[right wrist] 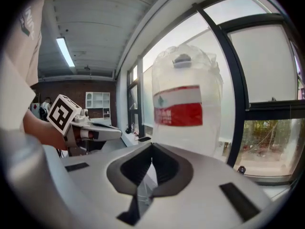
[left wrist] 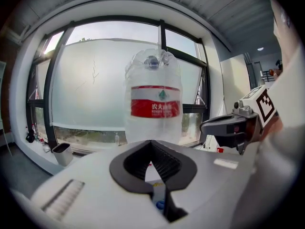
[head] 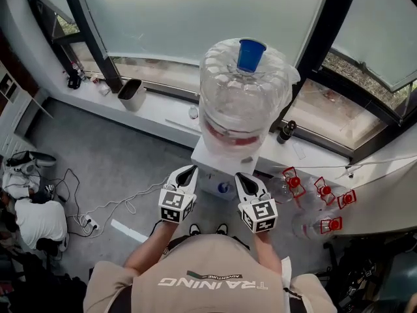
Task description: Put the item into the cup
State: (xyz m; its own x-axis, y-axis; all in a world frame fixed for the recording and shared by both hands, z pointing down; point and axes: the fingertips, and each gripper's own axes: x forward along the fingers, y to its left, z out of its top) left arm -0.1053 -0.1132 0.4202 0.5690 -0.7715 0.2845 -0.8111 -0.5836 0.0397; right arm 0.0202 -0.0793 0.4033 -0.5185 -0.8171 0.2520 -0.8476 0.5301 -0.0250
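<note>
A big clear water jug (head: 242,100) with a red label stands upside down on a white dispenser (head: 206,156) in front of me. A blue cup-shaped thing (head: 251,54) sits on top of the jug. My left gripper (head: 190,169) and right gripper (head: 239,175) are held side by side just short of the dispenser, both shut with nothing between the jaws. In the left gripper view the jug (left wrist: 153,101) fills the middle beyond the closed left gripper (left wrist: 151,144). In the right gripper view the jug (right wrist: 186,111) stands just beyond the closed right gripper (right wrist: 152,146).
Several empty jugs with red caps (head: 317,194) lie on the floor at the right. A dark bottle (head: 285,132) and a small bin (head: 131,94) stand on the window ledge (head: 163,113). White cables (head: 104,208) trail over the grey floor at the left.
</note>
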